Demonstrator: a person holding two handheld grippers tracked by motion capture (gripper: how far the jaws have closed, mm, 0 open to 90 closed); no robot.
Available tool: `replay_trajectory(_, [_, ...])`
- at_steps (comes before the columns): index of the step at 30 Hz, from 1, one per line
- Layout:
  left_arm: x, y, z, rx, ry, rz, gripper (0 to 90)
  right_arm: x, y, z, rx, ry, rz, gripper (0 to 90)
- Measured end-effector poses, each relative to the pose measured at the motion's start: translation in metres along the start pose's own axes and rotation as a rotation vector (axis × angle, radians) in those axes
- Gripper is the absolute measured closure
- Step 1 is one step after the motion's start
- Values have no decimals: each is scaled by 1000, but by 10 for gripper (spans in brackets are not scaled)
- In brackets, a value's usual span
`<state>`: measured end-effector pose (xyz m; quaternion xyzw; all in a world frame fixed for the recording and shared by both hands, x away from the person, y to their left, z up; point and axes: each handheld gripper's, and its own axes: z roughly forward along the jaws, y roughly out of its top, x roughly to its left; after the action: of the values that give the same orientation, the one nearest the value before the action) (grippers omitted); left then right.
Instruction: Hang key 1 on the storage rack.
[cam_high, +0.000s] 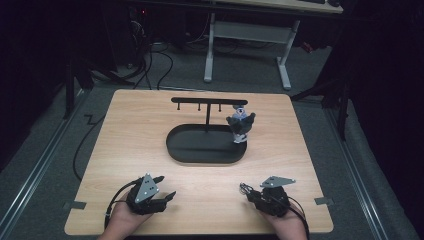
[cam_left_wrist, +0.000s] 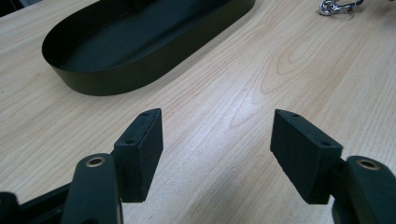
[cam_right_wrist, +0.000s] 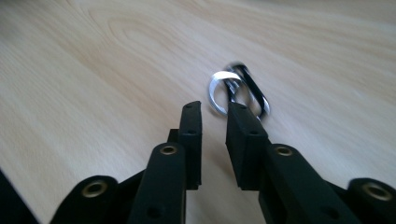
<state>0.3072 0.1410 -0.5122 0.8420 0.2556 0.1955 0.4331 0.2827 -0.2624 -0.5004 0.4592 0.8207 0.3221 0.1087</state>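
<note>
A small metal key ring with a clip (cam_right_wrist: 219, 75) lies on the wooden table just past the tips of my right gripper (cam_right_wrist: 215, 109). Its jaws stand slightly apart with nothing between the pads. In the high view the ring (cam_high: 244, 188) sits at the front right, right by that gripper (cam_high: 248, 193). My left gripper (cam_high: 166, 186) rests at the front left, wide open and empty (cam_left_wrist: 217, 140). Farther back stands a black oval tray (cam_high: 172, 145) with a T-shaped hook stand (cam_high: 207, 101). A small grey-and-white toy (cam_high: 241, 124) hangs at the bar's right end.
The tray's wall (cam_left_wrist: 140, 70) shows ahead of the left gripper, with the key ring (cam_left_wrist: 334, 6) off to the upper right. Bare wood lies between the grippers and the tray. Beyond the table's far edge stands a white-legged desk (cam_high: 250, 35) on a grey floor.
</note>
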Motion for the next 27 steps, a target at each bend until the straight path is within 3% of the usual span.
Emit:
replay_trajectory(4, [0,0,1,0,2,0,351,-12,2,-7,58,4,32,636])
replay_trajectory(5, [0,0,0,0,3,1,351,-14,5,-6,83,19,28,623])
replay_trajectory(8, [1,0,-2,-5,7,-1,352,-17,20,-3,168,-7,-24,608])
replay_trajectory(16, [8,-1,-6,-15,12,-8,352,-24,51,13,321,17,-35,550])
replay_trajectory(20, [8,-1,-6,-18,10,-5,352,-27,62,21,395,48,-18,536])
replay_trajectory(23, [8,-1,-6,-16,8,-2,352,-27,66,29,454,44,-48,539])
replay_trajectory(27, [8,-1,-5,-15,6,-2,352,-23,69,36,491,38,-89,581])
